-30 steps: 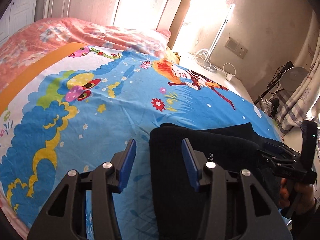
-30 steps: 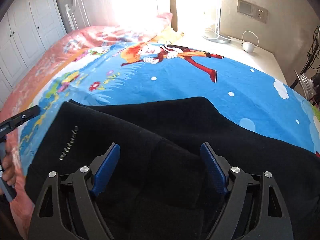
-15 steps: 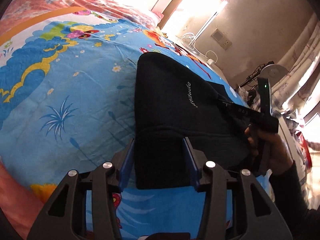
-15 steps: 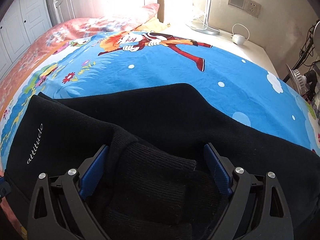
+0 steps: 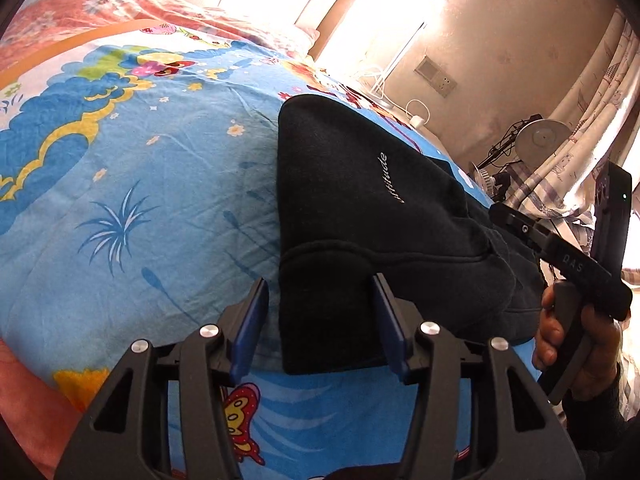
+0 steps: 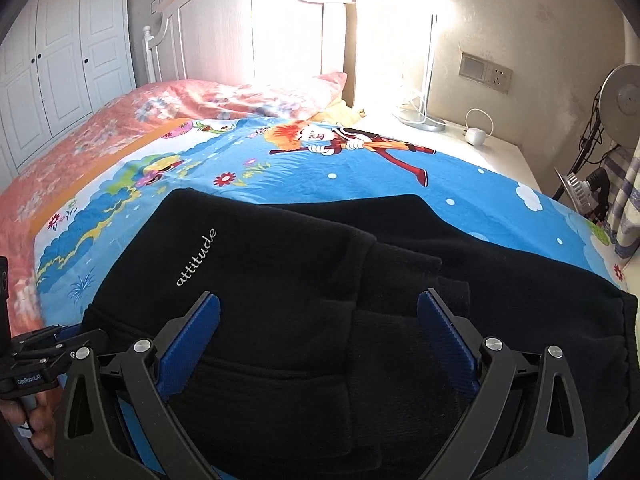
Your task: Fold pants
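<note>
I see the black pants (image 6: 304, 280) folded on the blue cartoon bedsheet (image 5: 132, 208). My left gripper (image 5: 320, 320) is opening around the cuff edge — its pads do not press it. My right gripper (image 6: 320, 332) is opening wide above the cloth, holding nothing.

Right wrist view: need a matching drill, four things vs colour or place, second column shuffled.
Things:
1. pants
2. pillow
3. wardrobe doors
4. charger plug

Descriptions:
a. white, on the bedside table
b. black, on the blue cartoon sheet
c. pink floral, at the headboard
d. white panelled, far left wall

Pairs: 1-b, 2-c, 3-d, 4-a
</note>
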`<state>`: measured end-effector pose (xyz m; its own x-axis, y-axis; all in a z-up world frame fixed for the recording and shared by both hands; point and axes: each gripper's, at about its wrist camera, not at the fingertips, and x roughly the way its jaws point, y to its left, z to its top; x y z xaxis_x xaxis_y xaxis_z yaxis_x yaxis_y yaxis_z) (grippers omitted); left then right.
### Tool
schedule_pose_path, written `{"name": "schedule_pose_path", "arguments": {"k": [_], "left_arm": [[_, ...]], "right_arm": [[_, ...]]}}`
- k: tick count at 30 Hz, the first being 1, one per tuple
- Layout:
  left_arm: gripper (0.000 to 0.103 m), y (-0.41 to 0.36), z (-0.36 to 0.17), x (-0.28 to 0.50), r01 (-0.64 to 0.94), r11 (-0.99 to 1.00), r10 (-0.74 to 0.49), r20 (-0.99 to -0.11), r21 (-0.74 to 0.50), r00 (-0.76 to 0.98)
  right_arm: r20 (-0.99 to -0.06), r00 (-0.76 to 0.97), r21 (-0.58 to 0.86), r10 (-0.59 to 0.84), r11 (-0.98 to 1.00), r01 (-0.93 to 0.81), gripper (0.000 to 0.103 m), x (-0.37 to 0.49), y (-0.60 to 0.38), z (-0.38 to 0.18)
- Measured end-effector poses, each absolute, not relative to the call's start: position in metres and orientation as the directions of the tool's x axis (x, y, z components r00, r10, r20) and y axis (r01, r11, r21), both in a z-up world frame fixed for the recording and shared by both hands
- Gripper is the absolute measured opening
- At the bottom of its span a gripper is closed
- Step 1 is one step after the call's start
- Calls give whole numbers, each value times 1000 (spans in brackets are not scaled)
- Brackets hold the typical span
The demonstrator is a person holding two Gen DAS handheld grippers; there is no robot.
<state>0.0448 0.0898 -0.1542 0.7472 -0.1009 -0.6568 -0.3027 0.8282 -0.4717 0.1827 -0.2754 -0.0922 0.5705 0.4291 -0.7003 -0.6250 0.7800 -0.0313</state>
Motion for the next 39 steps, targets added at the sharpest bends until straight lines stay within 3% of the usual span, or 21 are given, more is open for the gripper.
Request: {"name": "schedule_pose_path", "arguments": {"k": [4,9,17,27,30,32,35,39], "left_arm": [[56,90,-154,42,-312,818,-96,-649,-484,755],[55,90,-135,29,-276,808,-93,-575,-521,813],[55,86,-125,28,-298,820,-30,-558,-488,829],[55,84,-150,39,-317,813,-56,-608,-488,792],[56,89,-159,38,-310,789,-87,-596,-530,798],[54,88,-161,37,-304,789,-89,-588,-534,804],[49,85,-162,36,-296,788,-99,-585,-540,805],[47,83,-162,36,-293,794,-94,-584,-532,806]], "right_arm": [[-766,549,-91,334,790,-607,94,184,-271,-129],[-750,583,-142,312,785,-604,95,179,-268,-133],[-742,595,-156,310,783,-602,96,176,-268,-135],[-748,604,-192,275,781,-594,97,176,-258,-117],[-706,626,-227,332,731,-643,97,168,-231,-93],[-735,552,-157,395,692,-705,97,173,-203,-83],[-766,438,-67,469,621,-781,94,185,-153,-80],[-816,327,-3,476,563,-827,78,199,-96,-96]]}}
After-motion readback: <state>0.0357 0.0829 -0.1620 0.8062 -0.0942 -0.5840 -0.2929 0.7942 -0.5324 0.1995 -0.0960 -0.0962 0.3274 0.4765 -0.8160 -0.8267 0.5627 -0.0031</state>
